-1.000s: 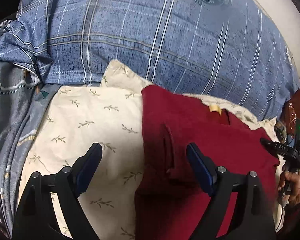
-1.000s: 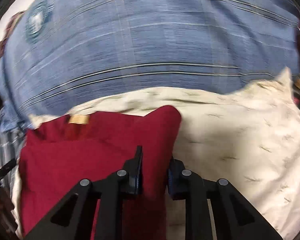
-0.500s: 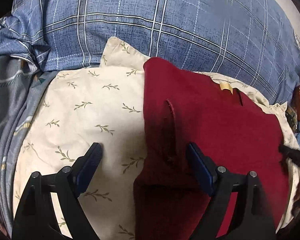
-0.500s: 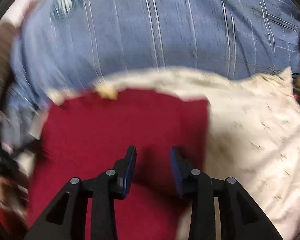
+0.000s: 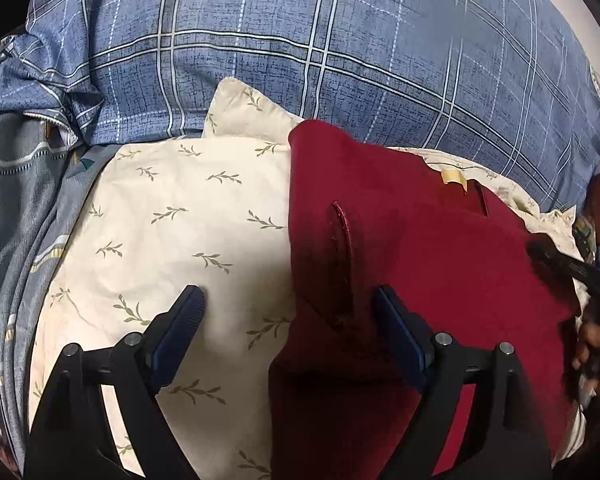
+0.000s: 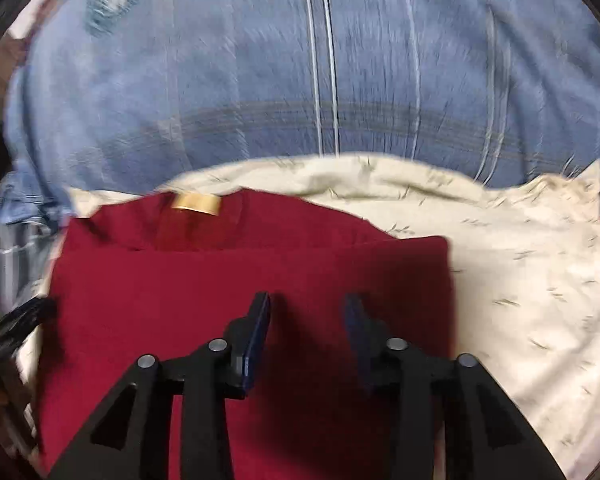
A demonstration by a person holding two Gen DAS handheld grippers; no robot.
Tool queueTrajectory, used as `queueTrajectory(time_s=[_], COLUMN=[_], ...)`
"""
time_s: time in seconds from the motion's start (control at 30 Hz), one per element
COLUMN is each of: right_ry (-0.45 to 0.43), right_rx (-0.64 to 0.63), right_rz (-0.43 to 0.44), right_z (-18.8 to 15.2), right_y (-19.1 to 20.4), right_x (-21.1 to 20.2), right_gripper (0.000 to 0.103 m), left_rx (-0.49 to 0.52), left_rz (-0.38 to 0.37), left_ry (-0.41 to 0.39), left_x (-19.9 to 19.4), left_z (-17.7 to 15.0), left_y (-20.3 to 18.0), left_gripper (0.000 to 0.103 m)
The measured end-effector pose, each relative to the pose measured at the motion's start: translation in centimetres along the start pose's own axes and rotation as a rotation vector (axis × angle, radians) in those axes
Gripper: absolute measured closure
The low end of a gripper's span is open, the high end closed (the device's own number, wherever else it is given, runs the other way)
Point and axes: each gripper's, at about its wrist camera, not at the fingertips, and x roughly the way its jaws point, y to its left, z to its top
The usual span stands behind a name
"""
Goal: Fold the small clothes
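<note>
Red garment (image 5: 440, 256) — folded, flat, tan label.

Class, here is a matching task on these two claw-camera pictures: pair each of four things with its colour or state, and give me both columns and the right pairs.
Column one:
1. dark red folded garment
2. cream leaf-print pillow
3. blue plaid bedcover
4. left claw

Column two:
A. open, straddling the garment's left edge
B. lies behind the pillow, crossed by white lines
C. bears a small tan label near its far edge
D. lies under the garment

Pairs: 1-C, 2-D, 3-B, 4-A
</note>
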Motion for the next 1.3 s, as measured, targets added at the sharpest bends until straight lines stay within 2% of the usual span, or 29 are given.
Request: queueTrajectory(time_s=[0.07, 0.13, 0.23, 0.3, 0.37, 0.5, 0.67, 0.73, 0.77, 0.83, 0.87, 0.97, 1.03, 1.2, 1.3], right_ry=[-0.036, -0.028, -0.008, -0.013, -0.015, 0.033, -0.019, -0.046, -0.038, 0.057, 0.073, 0.037, 0.001, 0.033, 0.050], right_rx=[0.006, 0.028, 0.011, 0.014, 0.008, -0.045, 0.002, 0.027, 0.024, 0.029, 0.062, 0.161, 0.164, 0.177, 0.112], right_rz=[-0.043, -0.032, -0.027, 0.016, 0.021, -0.044, -0.067, -0.033, -0.033, -0.073, -0.049, 0.026, 0.076, 0.236, 0.235], right_z=[-0.1, 0.2, -0.6, -2.5, -4.1, -6.4, -6.3, -6.5, -6.6, -6.9, -7.2, -7.9, -9.2, -13.8, -17.0], right_y=[-0.5, -1.0, -1.0, -1.2, -1.6, -2.0, -2.1, -2.6, -2.7, -3.4, -4.0, -5.5, -5.8, -5.2, -4.1], right_x=[0.7, 0.7, -1.4, -4.1, -5.7, -5.6, -8.8, -9.9, -9.6, -6.8, -6.2, -8.6, -11.6, -15.8, -17.3], right_gripper=[0.067, 0.067, 0.063, 0.062, 0.056, 0.056, 0.055, 0.049, 0.048, 0.048, 0.048, 0.047, 0.045, 0.044, 0.044], left_rx=[0.005, 0.002, -0.004, -0.002, -0.006, -0.004, -0.016, -0.019, -0.019, -0.022, -0.020, -0.004, -0.011, 0.015, 0.031], left_rz=[-0.001, -0.004, -0.007, -0.004, -0.005, -0.002, -0.032, -0.040, -0.052, -0.065, -0.069, -0.092, -0.104, -0.116, -0.117], left_ry=[-0.002, 0.001, 0.003, 0.002, 0.001, -0.003, -0.014, -0.021, -0.025, -0.016, -0.006, -0.004, -0.005, 0.044, 0.073], left_x=[-0.1, 0.0, -0.1, -0.1, -0.1, -0.5, -2.7, -3.6, -4.3, -5.3, -5.6, -7.8, -9.1, -10.9, -11.6], left_z=[-0.1, -0.1, -0.1, -0.2, -0.2, -0.5, -1.4, -2.0, -2.5, -3.6, -4.0, -5.8, -7.2, -11.4, -13.8], left_y=[0.0, 0.1, 0.2, 0.2, 0.2, 0.1, 0.3, 0.3, 0.4, 0.4, 0.4, 0.5, 0.9, 1.4, 1.5], left_gripper=[0.016, 0.016, 0.016, 0.016, 0.016, 0.016, 0.016, 0.016, 0.016, 0.016, 0.016, 0.016, 0.016, 0.016, 0.016])
